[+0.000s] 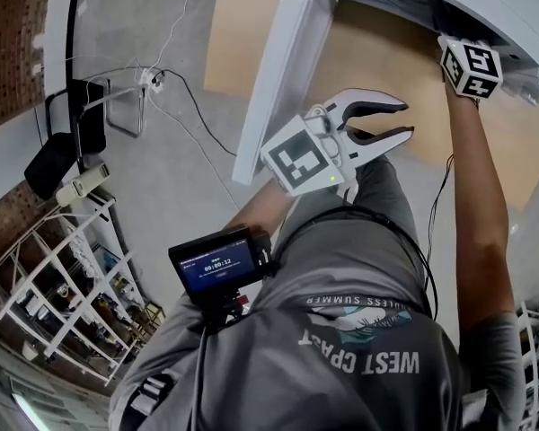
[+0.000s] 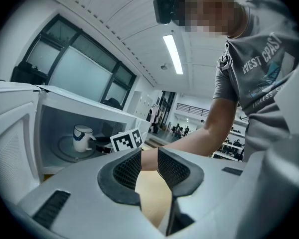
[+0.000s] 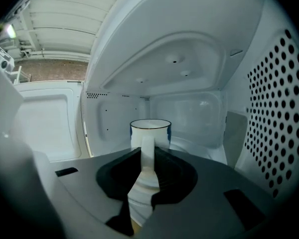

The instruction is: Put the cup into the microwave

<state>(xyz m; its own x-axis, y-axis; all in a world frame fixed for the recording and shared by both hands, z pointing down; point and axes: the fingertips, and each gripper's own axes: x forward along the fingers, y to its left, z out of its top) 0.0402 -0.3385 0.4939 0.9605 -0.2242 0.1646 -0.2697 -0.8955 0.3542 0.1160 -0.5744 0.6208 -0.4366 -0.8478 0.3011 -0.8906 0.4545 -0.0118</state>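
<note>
the white ceramic cup with blue markings (image 3: 150, 131) stands inside the open white microwave (image 3: 276, 108), on or just above its round glass turntable (image 2: 64, 151), and the right gripper (image 3: 147, 159) has its fingers clamped on the cup's handle. if the fingers part before the base is fully down, or drag sideways on leaving, the handle could catch and tip or skid the cup. the left gripper (image 2: 149, 164), fingers apart and empty, hangs well back and cannot steady anything.
</note>
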